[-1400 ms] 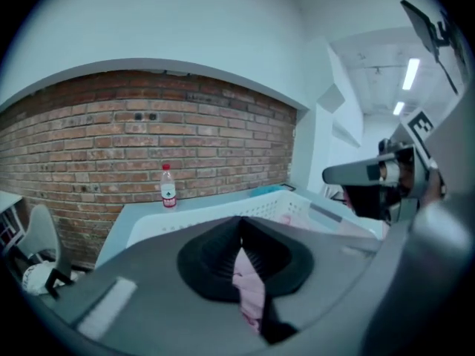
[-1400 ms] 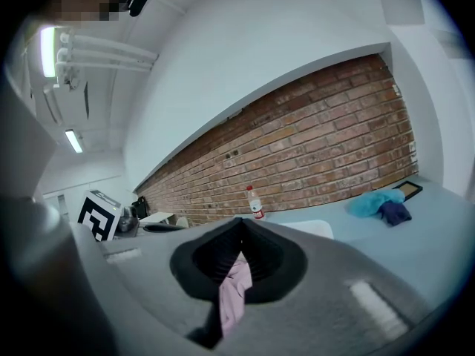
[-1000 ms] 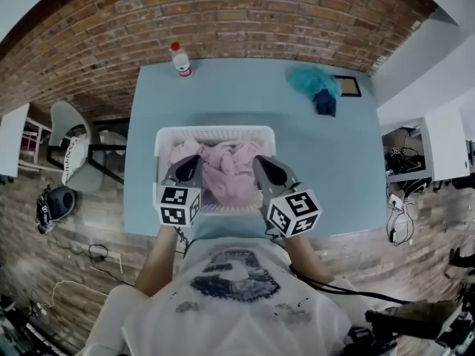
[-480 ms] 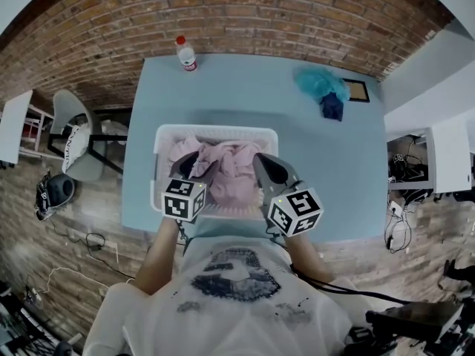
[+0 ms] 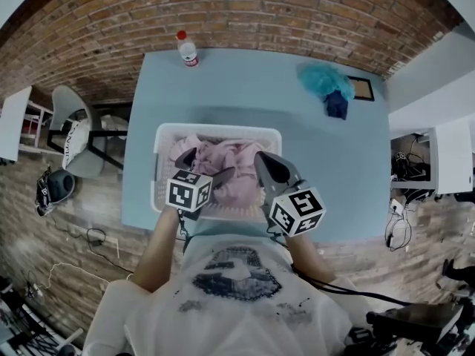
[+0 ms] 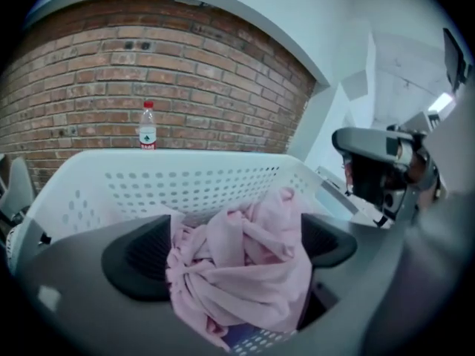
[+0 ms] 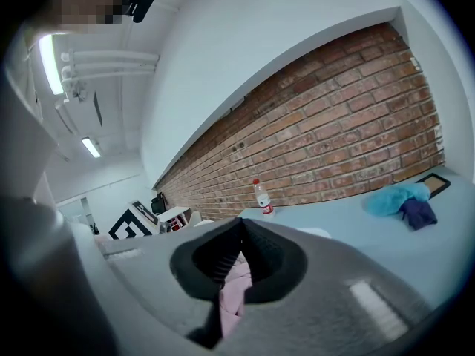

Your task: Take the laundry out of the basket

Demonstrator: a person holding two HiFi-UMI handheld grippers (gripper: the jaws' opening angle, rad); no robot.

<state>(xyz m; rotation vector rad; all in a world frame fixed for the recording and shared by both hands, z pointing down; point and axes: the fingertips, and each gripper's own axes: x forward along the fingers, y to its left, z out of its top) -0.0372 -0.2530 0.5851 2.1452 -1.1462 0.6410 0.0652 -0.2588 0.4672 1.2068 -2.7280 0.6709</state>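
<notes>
I am grabbing the soft pink cloth (image 6: 245, 273). My right tongs (image 7: 239, 227) pinch it, and my left tongs (image 6: 234, 247) are opening around it. Next, squeeze and lift.

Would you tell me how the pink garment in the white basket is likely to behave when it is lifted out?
Probably floppy: the pink garment lies bunched and twisted between the opening jaws of the left gripper, so it should sag and trail. It looks thin, so likely light. A hanging fold might catch on the basket rim.
</notes>
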